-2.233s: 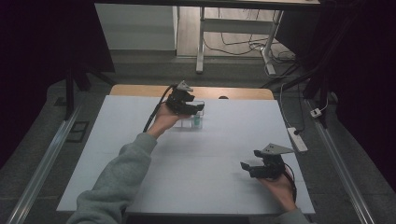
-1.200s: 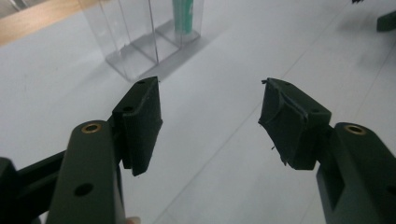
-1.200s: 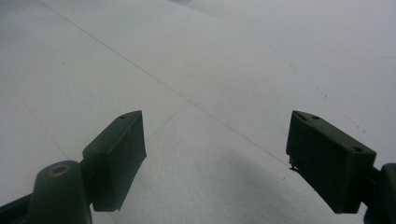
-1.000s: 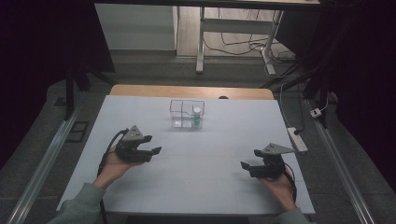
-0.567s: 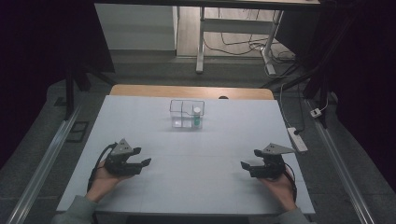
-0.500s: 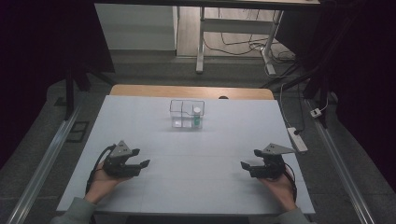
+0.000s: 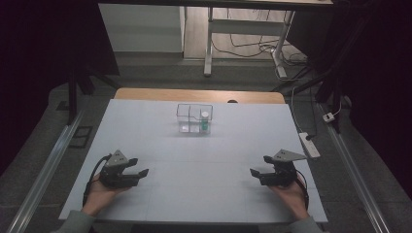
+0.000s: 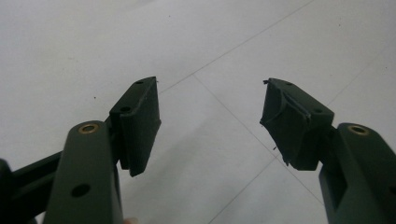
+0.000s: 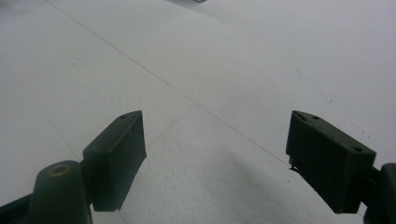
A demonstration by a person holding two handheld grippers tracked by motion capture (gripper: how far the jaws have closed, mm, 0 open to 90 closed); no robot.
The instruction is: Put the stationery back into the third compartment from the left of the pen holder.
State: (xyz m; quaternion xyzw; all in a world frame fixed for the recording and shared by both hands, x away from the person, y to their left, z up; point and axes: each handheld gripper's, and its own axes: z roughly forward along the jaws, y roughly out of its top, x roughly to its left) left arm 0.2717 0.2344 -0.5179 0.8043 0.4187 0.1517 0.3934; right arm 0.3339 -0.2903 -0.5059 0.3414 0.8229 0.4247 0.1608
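Nearest the person, the left gripper (image 7: 138,173) is lying low over the white table (image 7: 204,194), cradled in the left hand (image 7: 99,194) at the near left edge. In the left gripper view its jaws are standing wide apart with bare table between the pads (image 8: 140,121); nothing is held. One pad (image 8: 289,121) is showing a ragged edge, as if its facing is peeling.

On the opposite side, the right gripper (image 7: 253,173) is resting at much the same depth in the right hand (image 7: 291,194), pointing inward. Its jaws are likewise spread wide in the right gripper view, gripping nothing.

Farther off, centred towards the far edge and well apart from both grippers, a clear compartmented box (image 7: 194,118) is standing on the table. A small bottle with a green label and pale cap (image 7: 205,121) is sitting upright in its right-hand compartment; the left compartment appears empty, though the clear walls are making that hard to confirm.

Risks, as judged from this position: any reach for the bottle is having to cross the full table depth, and a jaw entering the narrow compartment could be catching the thin clear wall and tipping or sliding the light box. The worn pad may be reducing grip on a smooth bottle, inviting a slip on lifting.
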